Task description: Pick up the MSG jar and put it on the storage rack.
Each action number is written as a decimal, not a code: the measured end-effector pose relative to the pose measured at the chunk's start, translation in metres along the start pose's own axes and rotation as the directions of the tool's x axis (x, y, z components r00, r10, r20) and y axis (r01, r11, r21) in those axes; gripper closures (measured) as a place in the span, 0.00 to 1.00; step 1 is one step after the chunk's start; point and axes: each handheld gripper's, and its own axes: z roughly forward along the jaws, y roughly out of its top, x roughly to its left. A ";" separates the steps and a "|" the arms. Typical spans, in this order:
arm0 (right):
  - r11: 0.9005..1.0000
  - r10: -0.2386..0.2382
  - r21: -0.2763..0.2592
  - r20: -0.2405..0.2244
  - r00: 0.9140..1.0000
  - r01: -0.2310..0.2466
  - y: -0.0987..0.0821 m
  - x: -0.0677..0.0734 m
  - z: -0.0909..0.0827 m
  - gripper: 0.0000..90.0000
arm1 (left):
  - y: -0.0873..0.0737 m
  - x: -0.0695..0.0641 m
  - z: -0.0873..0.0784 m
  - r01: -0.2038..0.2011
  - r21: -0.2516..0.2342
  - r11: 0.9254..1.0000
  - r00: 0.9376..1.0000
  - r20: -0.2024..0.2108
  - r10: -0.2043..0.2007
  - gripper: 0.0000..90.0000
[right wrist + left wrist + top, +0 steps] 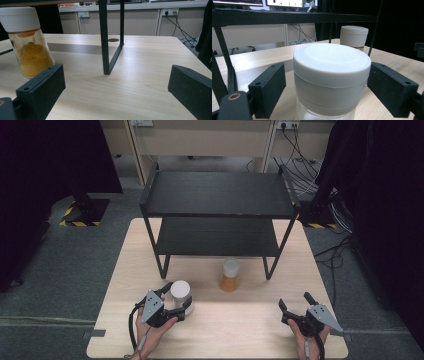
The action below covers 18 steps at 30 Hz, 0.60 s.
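Observation:
A clear jar with a white lid (pixel 180 290) stands on the table's front left. My left gripper (pixel 178 296) is around it, one jaw on each side. In the left gripper view the jar's lid (pixel 332 65) stands between the black jaws, with a narrow gap showing at the left jaw, so the gripper is open. A second jar (pixel 230 276) with orange powder and a white lid stands mid-table before the rack; I also see this orange jar (pixel 27 50) in the right gripper view. My right gripper (pixel 294 300) rests open at the front right, nothing between its jaws.
A black two-tier rack (pixel 220 195) stands on the far half of the light wooden table (pixel 240 330); one rack leg (pixel 105 50) rises just ahead of the right gripper. Cables lie on the floor at the back right.

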 end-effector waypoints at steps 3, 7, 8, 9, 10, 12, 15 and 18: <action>1.000 -0.001 -0.001 0.000 1.000 0.001 0.000 0.000 0.000 0.02 | 0.002 -0.003 0.001 -0.004 0.005 1.000 1.000 -0.009 0.004 0.21; 1.000 -0.004 0.000 0.000 1.000 0.004 0.000 0.000 0.000 0.02 | 0.000 -0.009 0.001 -0.001 -0.001 1.000 1.000 -0.028 0.001 0.30; 1.000 -0.004 0.000 0.000 1.000 0.004 0.000 0.000 0.000 0.02 | 0.000 -0.010 0.001 -0.001 -0.005 1.000 0.999 -0.033 0.001 0.35; 1.000 -0.004 0.000 0.000 1.000 0.004 0.000 0.000 0.000 0.02 | -0.001 -0.010 0.000 0.003 -0.008 1.000 0.999 -0.035 -0.003 0.35; 1.000 -0.004 0.000 0.000 1.000 0.004 0.000 0.000 0.000 0.02 | -0.002 -0.010 0.000 0.005 -0.011 1.000 0.999 -0.036 -0.006 0.36; 1.000 -0.003 0.002 0.000 1.000 0.003 0.000 0.000 0.000 0.02 | -0.002 -0.011 0.000 0.005 -0.011 1.000 0.999 -0.040 -0.005 0.36; 1.000 -0.004 0.002 0.000 1.000 0.004 0.000 0.000 0.000 0.02 | -0.002 -0.014 0.000 0.007 -0.011 1.000 0.999 -0.051 -0.008 0.36; 1.000 -0.005 0.003 0.000 1.000 0.005 0.001 0.001 0.000 0.02 | -0.001 -0.014 0.000 0.011 -0.009 1.000 0.999 -0.053 -0.012 0.37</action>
